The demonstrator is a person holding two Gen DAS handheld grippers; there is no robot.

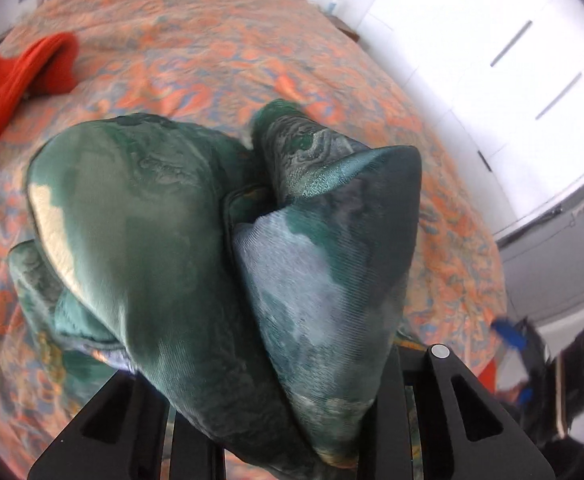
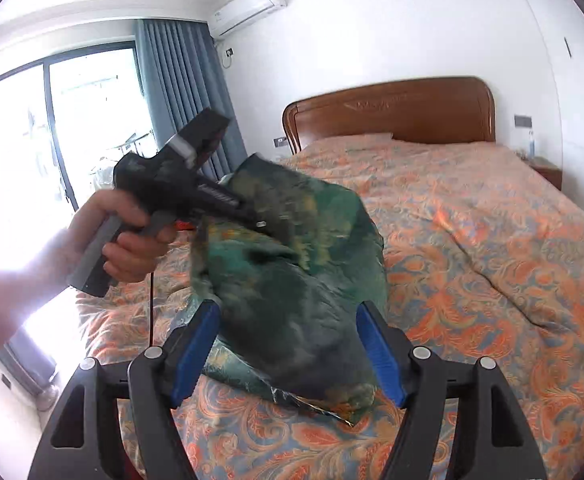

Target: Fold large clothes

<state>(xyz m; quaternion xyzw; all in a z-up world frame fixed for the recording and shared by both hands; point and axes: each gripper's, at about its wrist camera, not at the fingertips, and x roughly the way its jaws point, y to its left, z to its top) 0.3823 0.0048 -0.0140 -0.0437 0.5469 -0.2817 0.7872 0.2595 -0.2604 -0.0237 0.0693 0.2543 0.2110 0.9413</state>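
Observation:
A dark green patterned garment [image 2: 304, 264] hangs bunched above the orange floral bedspread [image 2: 492, 240]. A person's hand [image 2: 131, 240] holds my left gripper [image 2: 259, 224], whose tips are buried in the top of the cloth and shut on it. In the left wrist view the green garment [image 1: 171, 240] drapes over the fingers and hides them; only the black finger frame [image 1: 448, 392] shows. My right gripper [image 2: 287, 308] stands open, its blue pads [image 2: 195, 344] spread wide on either side of the garment's lower part and not pressing it.
A red garment [image 1: 15, 76] lies crumpled at the bed's far left. A wooden headboard [image 2: 392, 112] and a nightstand [image 2: 548, 170] stand at the bed's head. White wardrobe doors [image 1: 492, 40] run along one side, a bright window [image 2: 31, 140] with curtains along the other.

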